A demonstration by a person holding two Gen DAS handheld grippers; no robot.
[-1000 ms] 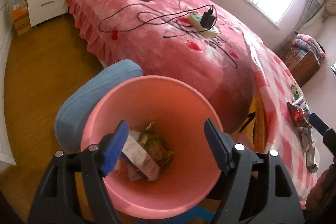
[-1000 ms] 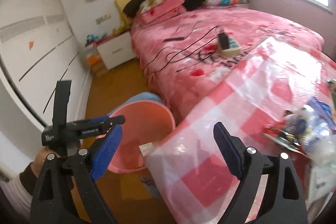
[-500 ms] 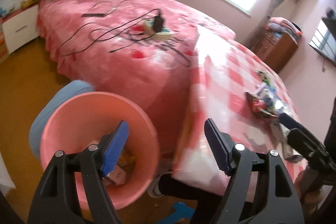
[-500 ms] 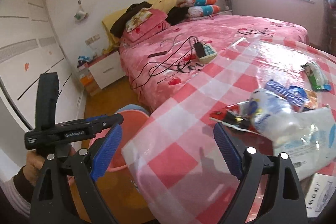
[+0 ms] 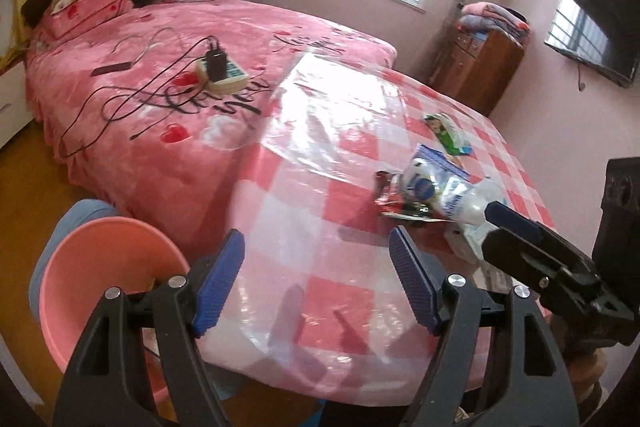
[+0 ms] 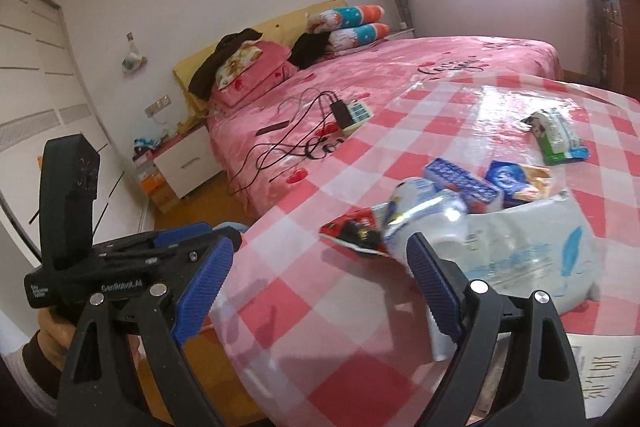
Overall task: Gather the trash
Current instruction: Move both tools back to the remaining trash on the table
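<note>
The right gripper (image 6: 316, 283) stands wide open with nothing between its blue ribbed pads, held low over the near edge of the round table under its glossy pink-and-white checked plastic cloth (image 6: 400, 155). The left gripper (image 5: 318, 275) is likewise well open and empty, over the same edge of the table, with the pink plastic waste bucket (image 5: 100, 267) on the floor down to its left.

The trash lies just ahead and to the right of the right gripper: a crumpled clear plastic bottle with a blue-and-white label (image 6: 428, 215), its long axis running from upper left to lower right, its cap end toward the right pad. A red-and-black foil wrapper (image 6: 352, 227) lies touching the bottle's left side, and a large white crinkled plastic bag (image 6: 532, 247) sits behind it to the right. Farther off lies a green-and-white snack packet (image 6: 556, 135).

The right gripper is clearly nearer the pile; the left is nearer the bucket.
</note>
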